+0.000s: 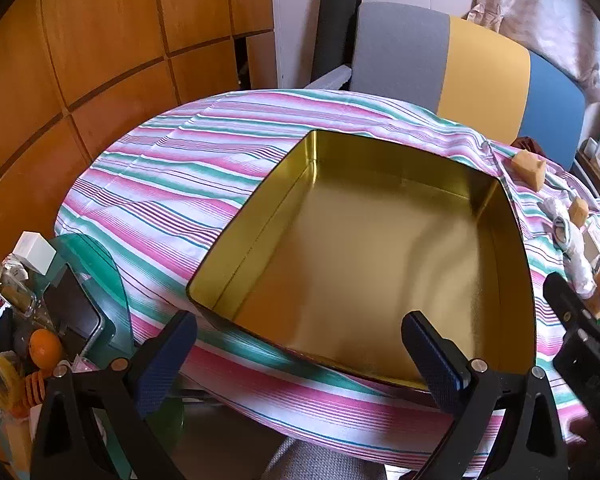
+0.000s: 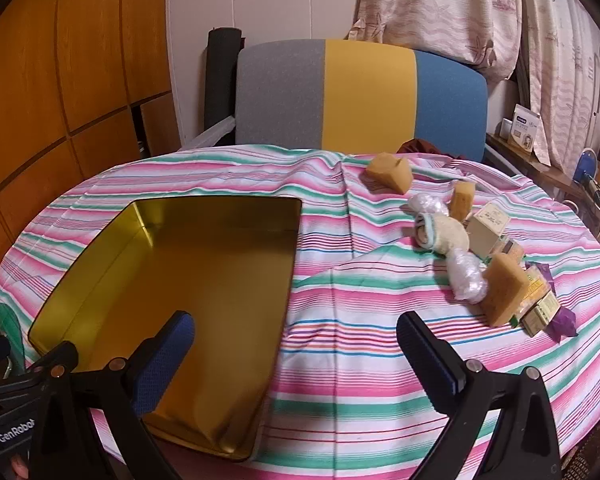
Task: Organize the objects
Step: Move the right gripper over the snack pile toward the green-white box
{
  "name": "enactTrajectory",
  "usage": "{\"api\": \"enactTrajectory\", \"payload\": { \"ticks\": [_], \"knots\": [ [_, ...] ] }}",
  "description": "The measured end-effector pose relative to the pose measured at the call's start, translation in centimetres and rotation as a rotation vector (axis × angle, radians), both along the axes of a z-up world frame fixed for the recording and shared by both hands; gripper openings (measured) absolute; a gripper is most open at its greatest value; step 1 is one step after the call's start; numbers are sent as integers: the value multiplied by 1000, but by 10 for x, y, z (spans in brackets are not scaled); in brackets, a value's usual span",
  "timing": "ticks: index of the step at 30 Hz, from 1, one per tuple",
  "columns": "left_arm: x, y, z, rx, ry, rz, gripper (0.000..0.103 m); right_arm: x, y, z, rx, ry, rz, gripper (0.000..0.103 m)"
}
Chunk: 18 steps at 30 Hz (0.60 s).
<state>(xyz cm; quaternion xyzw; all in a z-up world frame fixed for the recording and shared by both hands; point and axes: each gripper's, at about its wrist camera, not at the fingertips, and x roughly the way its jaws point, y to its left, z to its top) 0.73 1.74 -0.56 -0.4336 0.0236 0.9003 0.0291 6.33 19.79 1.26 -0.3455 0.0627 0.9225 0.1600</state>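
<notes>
An empty gold tin box (image 1: 372,248) sits on the striped tablecloth; it also shows at the left of the right wrist view (image 2: 180,280). My left gripper (image 1: 300,344) is open and empty over the tin's near rim. My right gripper (image 2: 296,344) is open and empty above the cloth beside the tin's right wall. Right of the tin lie tan sponge pieces (image 2: 390,172) (image 2: 462,196) (image 2: 504,290), a plastic-wrapped roll (image 2: 444,236), a small beige carton (image 2: 488,230) and small packets (image 2: 540,308). Some of them show in the left wrist view (image 1: 528,170).
A grey, yellow and blue chair back (image 2: 360,96) stands behind the round table (image 2: 380,360). A cluttered side surface with an orange (image 1: 44,348), tape and a white box (image 1: 34,252) lies left of the table. Wooden panels (image 1: 100,40) line the left wall, curtains (image 2: 460,8) the right.
</notes>
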Motion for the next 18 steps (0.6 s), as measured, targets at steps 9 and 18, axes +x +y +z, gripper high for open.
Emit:
{"api": "enactTrajectory", "payload": {
  "ticks": [9, 18],
  "knots": [
    [11, 15, -10, 133, -21, -132, 103, 23, 54, -29, -88, -69, -52, 103],
    [37, 56, -13, 123, -9, -297, 103, 73, 142, -66, -196, -131, -255, 83]
  ]
}}
